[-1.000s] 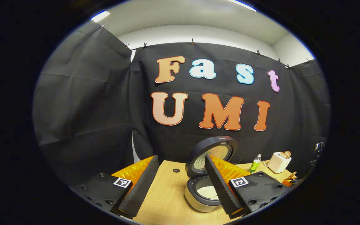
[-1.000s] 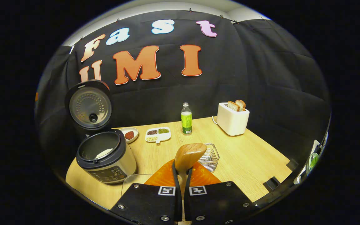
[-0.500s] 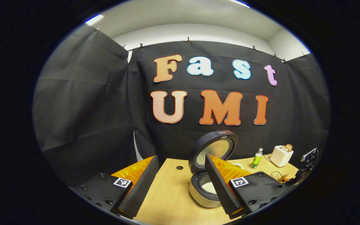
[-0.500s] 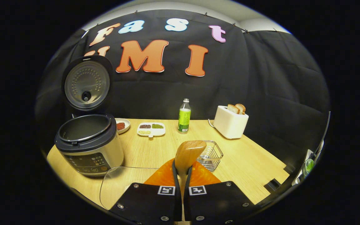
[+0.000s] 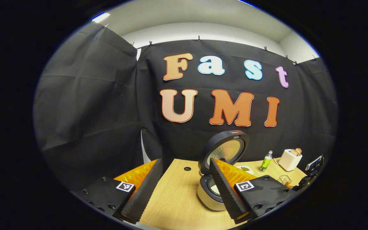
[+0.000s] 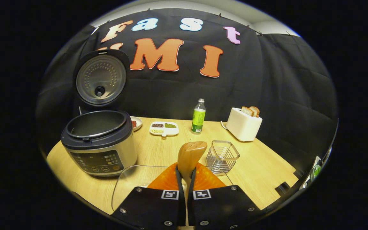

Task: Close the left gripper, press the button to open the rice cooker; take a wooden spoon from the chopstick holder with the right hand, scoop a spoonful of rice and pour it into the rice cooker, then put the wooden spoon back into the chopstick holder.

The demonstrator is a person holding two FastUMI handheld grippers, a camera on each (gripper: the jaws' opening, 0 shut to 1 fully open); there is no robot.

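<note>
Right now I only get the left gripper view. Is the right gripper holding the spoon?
Observer: Yes. The right gripper is shut on the spoon, bowl end up.
Operator: Holder free?
Observer: The wire holder stands upright on the table with nothing in it, just right of the spoon in the right gripper view.
Operator: Anything near that gripper?
Observer: A clear container sits by it, in front of the open cooker.

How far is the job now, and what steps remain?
Done: the rice cooker stands open. In hand: the right gripper holds the wooden spoon, jaws shut on it. Left: returning the spoon to the wire holder. Whether rice was poured cannot be told.
</note>
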